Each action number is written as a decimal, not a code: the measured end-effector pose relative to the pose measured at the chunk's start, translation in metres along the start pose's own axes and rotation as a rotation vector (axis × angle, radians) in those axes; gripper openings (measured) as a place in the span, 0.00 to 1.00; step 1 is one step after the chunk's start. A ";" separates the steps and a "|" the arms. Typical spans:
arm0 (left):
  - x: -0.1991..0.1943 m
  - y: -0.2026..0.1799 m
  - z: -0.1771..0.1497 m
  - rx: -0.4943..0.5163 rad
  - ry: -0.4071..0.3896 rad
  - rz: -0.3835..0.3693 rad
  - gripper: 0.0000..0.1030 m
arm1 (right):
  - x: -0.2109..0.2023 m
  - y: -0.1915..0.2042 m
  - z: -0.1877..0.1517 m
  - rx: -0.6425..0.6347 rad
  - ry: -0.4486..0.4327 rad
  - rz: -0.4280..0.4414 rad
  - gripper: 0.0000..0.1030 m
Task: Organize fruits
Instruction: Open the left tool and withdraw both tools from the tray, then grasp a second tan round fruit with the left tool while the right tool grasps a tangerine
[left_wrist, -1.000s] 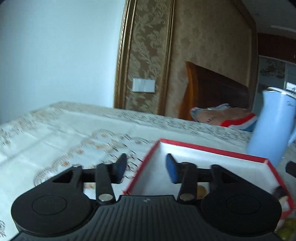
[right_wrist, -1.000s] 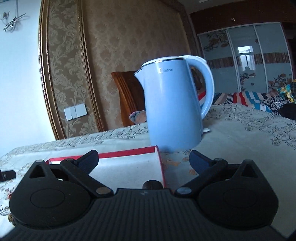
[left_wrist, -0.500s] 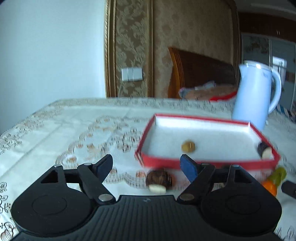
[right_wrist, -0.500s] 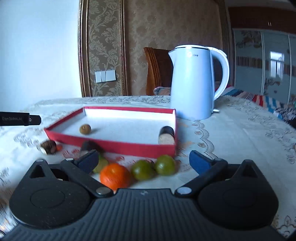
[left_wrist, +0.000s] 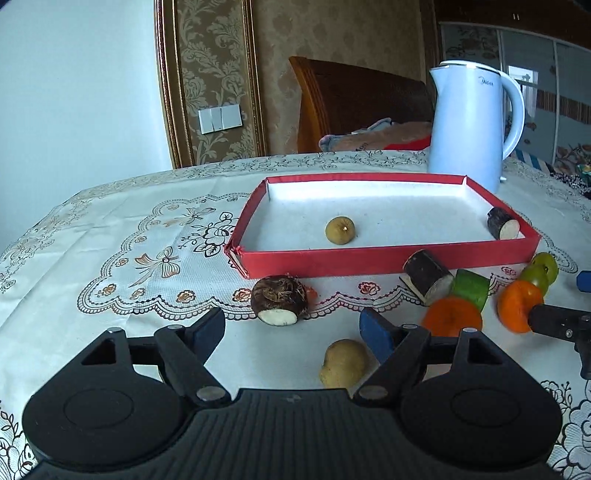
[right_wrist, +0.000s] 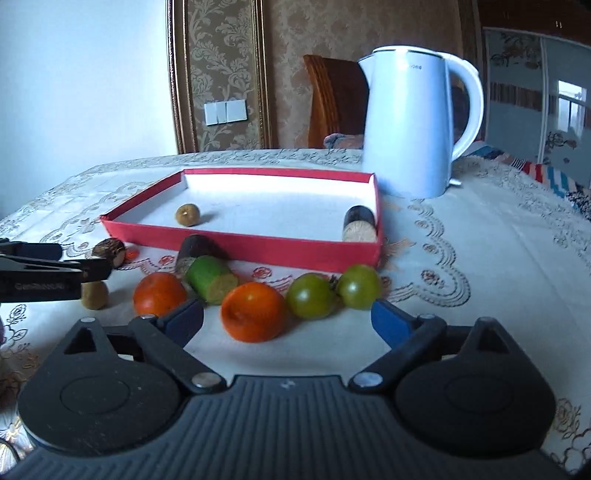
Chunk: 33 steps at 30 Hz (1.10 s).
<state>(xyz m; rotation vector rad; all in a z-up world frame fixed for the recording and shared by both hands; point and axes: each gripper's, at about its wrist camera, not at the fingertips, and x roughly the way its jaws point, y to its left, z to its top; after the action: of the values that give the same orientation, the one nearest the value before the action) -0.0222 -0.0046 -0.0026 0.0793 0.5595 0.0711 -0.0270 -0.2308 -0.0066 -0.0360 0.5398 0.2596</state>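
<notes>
Nearest the left gripper (left_wrist: 291, 330), whose jaws stand apart with nothing gripped, a small tan potato (left_wrist: 343, 363) lies just inside its right finger, and a hairy brown taro piece (left_wrist: 279, 300) sits a little ahead between the fingers. The right gripper (right_wrist: 286, 319) is likewise spread and empty, though its jaws have just been narrowing slightly; an orange fruit (right_wrist: 254, 312) rests straight ahead between its fingers, with two green tomatoes (right_wrist: 334, 293) toward its right finger and a second orange fruit (right_wrist: 159, 293) beyond its left one. The oranges look firm-skinned, light and round, likely to roll, so I would pinch the near one across its widest middle with modest pressure; the tomatoes seem softer and smoother, easier to bruise or squirt out. Just past them lie a green cut cylinder (right_wrist: 211, 278) and a dark one (right_wrist: 195, 249). Farther on is the red tray (right_wrist: 243, 247), holding one small brown fruit (right_wrist: 187, 215) and a dark cut piece (right_wrist: 359, 223). Beyond stands a pale blue kettle (right_wrist: 410, 125).
</notes>
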 end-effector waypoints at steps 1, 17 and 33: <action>0.001 -0.001 0.000 0.003 0.008 0.003 0.78 | 0.002 0.001 0.001 -0.004 0.010 -0.006 0.94; 0.003 0.004 -0.001 -0.020 0.014 -0.001 0.78 | 0.022 0.017 0.005 -0.007 0.075 0.026 0.84; -0.001 0.004 -0.006 0.004 0.044 -0.134 0.78 | 0.034 0.014 0.007 0.025 0.114 0.055 0.76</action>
<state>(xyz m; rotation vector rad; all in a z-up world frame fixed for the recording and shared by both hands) -0.0268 -0.0006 -0.0070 0.0438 0.6076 -0.0591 0.0009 -0.2083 -0.0175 -0.0122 0.6577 0.3054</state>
